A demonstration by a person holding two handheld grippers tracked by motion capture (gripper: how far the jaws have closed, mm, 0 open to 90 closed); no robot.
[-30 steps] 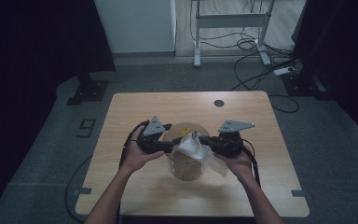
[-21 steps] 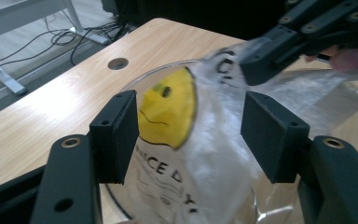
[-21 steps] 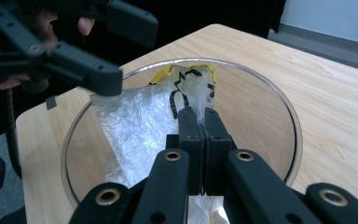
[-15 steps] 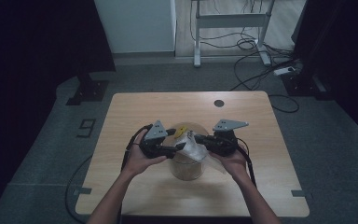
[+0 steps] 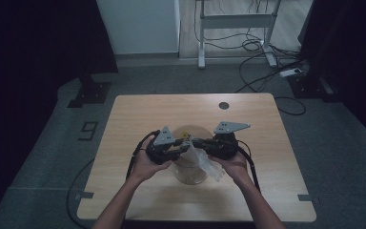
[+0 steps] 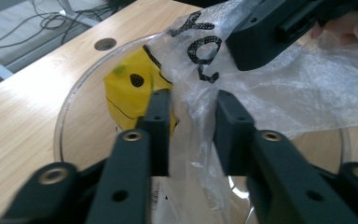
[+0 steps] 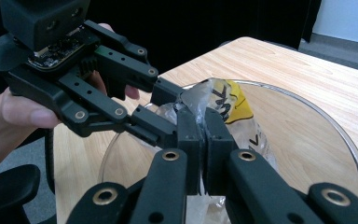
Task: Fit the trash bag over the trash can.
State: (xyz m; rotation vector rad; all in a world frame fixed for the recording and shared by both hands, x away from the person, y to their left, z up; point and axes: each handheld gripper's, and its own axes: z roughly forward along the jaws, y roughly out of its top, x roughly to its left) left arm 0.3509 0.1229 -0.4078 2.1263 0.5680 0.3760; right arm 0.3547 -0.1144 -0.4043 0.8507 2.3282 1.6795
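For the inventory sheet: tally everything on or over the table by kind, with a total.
Clear glass bowl: 1
Clear plastic bag, printed yellow and black: 1
Handheld black grippers: 2, left gripper and right gripper, both at the bag over the bowl
Total: 4

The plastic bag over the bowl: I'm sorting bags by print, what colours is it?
Clear plastic bag with black lettering and a yellow smiley patch; the left gripper view shows it best.
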